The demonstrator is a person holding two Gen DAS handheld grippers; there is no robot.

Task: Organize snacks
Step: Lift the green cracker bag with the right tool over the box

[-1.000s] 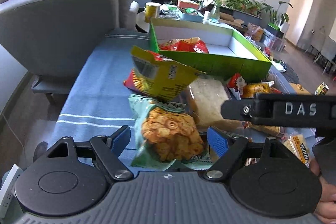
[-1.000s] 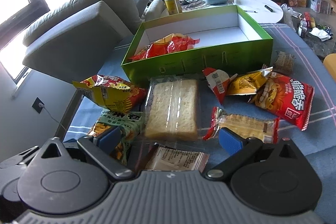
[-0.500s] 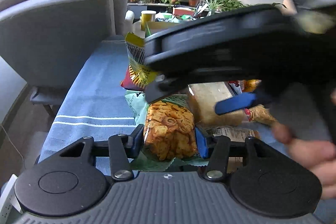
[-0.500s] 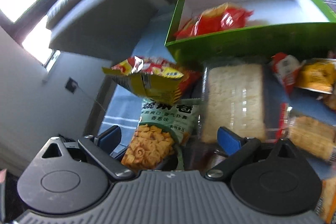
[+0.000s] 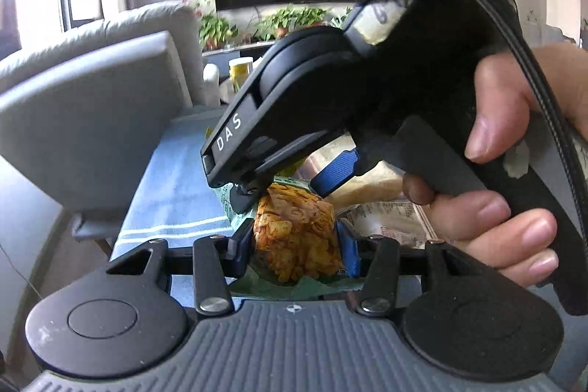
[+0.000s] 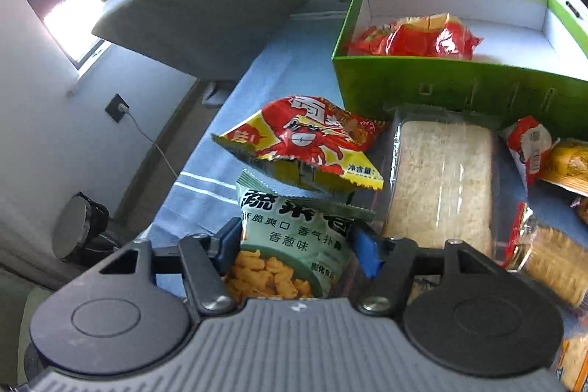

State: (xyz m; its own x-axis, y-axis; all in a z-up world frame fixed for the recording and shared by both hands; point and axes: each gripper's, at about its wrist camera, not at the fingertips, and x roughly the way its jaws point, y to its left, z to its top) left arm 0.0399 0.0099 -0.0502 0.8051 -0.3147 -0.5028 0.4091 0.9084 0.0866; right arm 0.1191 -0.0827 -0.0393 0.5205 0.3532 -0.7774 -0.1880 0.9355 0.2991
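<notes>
While both grippers, left (image 5: 296,241) and right (image 6: 296,245), clamp one green snack bag (image 6: 294,237), one crab-print bag (image 6: 305,142) overlaps it beyond, one bread pack (image 6: 441,182) beside.

- One pale green crinkly snack bag with orange crackers printed on it (image 6: 294,245).
- One red-and-yellow foil snack bag with a crab cartoon (image 6: 305,142).
- One clear-wrapped block of pale sliced bread (image 6: 441,182).
- One green cardboard box with a white inside (image 6: 459,87), holding one red foil packet (image 6: 415,37).
- Two black hand-held grippers: left (image 5: 294,241), right (image 6: 294,245).
</notes>
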